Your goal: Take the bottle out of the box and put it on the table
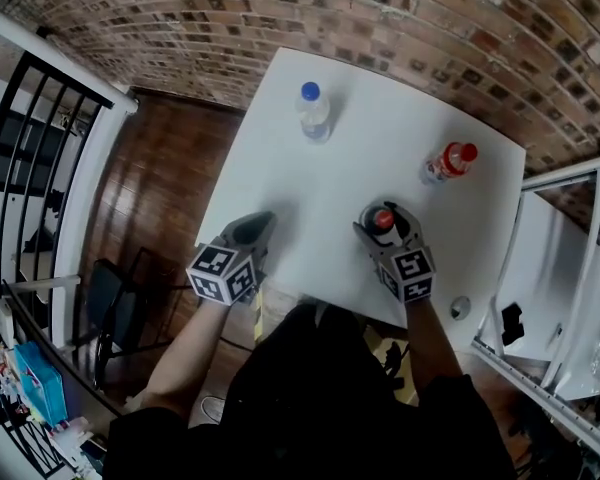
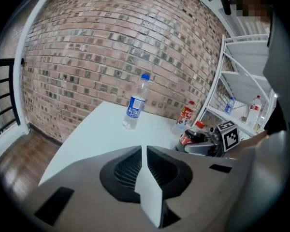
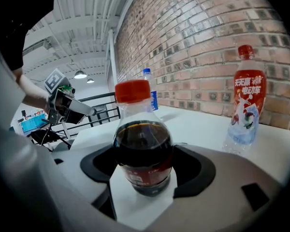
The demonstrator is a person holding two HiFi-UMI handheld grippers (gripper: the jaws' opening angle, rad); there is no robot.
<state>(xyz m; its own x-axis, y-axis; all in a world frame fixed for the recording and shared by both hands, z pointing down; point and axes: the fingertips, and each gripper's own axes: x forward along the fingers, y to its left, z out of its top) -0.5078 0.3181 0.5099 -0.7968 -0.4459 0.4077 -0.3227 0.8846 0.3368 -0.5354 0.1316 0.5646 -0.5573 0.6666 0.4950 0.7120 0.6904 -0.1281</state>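
Surface: white rectangular table (image 1: 380,158), its far side towards a red brick wall (image 1: 280,8)
Far left of the top: clear plastic water bottle with a blue cap and blue label (image 1: 314,113), standing upright near the wall side
Far right of the top: clear plastic bottle with a red cap and red-and-white label (image 1: 448,162), upright, well apart from the water bottle
Near edge: dark cola bottle with a red cap and red label (image 1: 383,219), upright, base on the tabletop, closest to the person
Beside the table: white metal shelf rack (image 1: 565,268) on the right, a few small bottles (image 2: 253,111) standing on its shelves
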